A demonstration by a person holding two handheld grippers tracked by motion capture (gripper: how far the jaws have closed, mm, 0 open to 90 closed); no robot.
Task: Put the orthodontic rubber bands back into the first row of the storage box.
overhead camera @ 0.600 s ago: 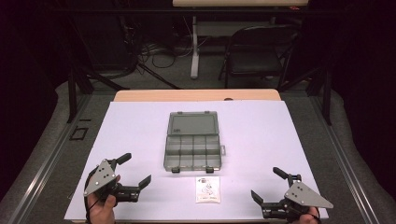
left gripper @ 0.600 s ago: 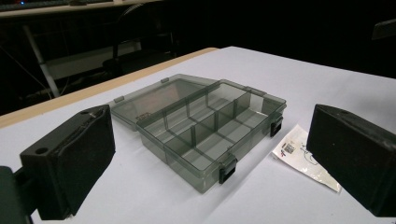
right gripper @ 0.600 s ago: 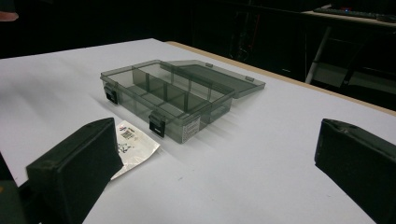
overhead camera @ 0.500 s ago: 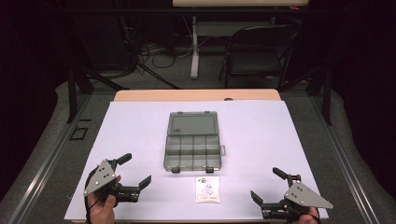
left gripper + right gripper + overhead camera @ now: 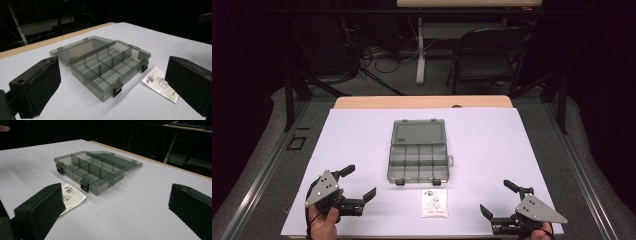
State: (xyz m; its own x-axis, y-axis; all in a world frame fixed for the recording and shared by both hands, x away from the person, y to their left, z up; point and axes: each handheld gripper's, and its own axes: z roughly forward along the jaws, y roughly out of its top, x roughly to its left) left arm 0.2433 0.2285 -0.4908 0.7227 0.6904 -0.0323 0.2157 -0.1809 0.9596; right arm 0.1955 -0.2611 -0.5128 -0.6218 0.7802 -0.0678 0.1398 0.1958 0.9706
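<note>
Lying open, the organizer box (image 5: 418,159) holds empty compartments.

High view looks down; both gripper views share the box (image 5: 418,150) low

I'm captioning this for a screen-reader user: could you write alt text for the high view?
An open, empty grey compartment box lies mid-table on a white sheet, a small white packet just in front of it. At the near edge, the left hand-held gripper and right hand-held gripper rest open, holding nothing.

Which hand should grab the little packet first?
Probably right. The packet lies slightly nearer the open right gripper than the open left gripper, just before the box.
</note>
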